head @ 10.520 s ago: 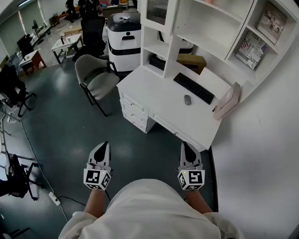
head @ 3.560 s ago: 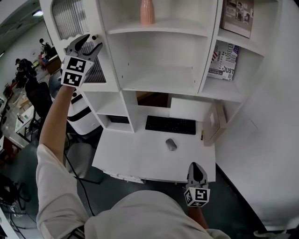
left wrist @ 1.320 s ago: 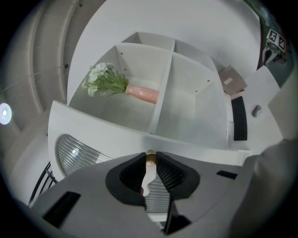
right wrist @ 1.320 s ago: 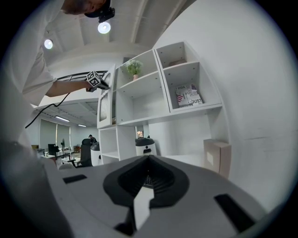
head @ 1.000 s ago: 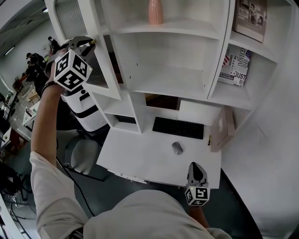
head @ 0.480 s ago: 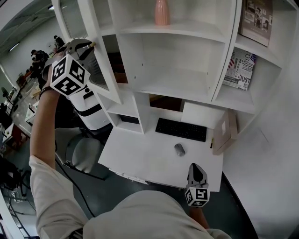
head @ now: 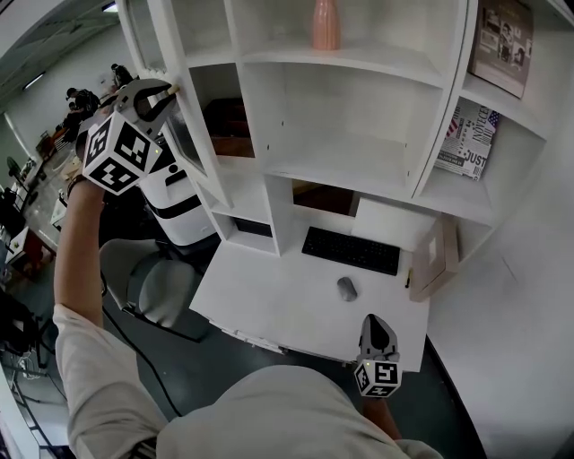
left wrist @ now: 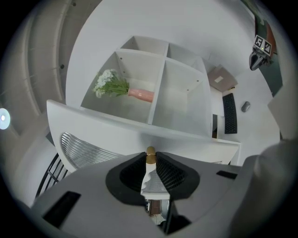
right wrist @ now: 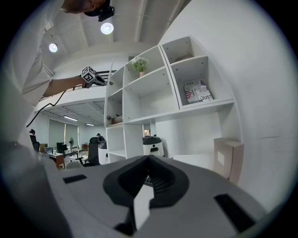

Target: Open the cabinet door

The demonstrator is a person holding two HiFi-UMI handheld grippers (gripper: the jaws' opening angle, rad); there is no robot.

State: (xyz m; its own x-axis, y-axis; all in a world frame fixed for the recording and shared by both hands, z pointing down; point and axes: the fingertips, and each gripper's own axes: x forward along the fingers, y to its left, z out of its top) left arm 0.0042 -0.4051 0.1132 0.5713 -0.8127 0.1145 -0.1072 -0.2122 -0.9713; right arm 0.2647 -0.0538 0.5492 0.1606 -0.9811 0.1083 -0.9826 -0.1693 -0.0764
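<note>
One claw busy: left gripper [head: 160, 97] clamped on small brass knob [left wrist: 150, 151] of white ribbed-glass cabinet door [left wrist: 107, 125], top-left of shelving, ajar. Looks light, rigid, glass fragile; knob only handhold. Right gripper [head: 373, 321] jaws together, empty.

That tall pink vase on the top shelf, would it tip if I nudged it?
Probably yes: the tall pink vase stands upright on a narrow base, so it would likely tip rather than slide. The white flowers spreading above its neck may make it top-heavy. It looks like smooth ceramic, so likely rigid and breakable.
</note>
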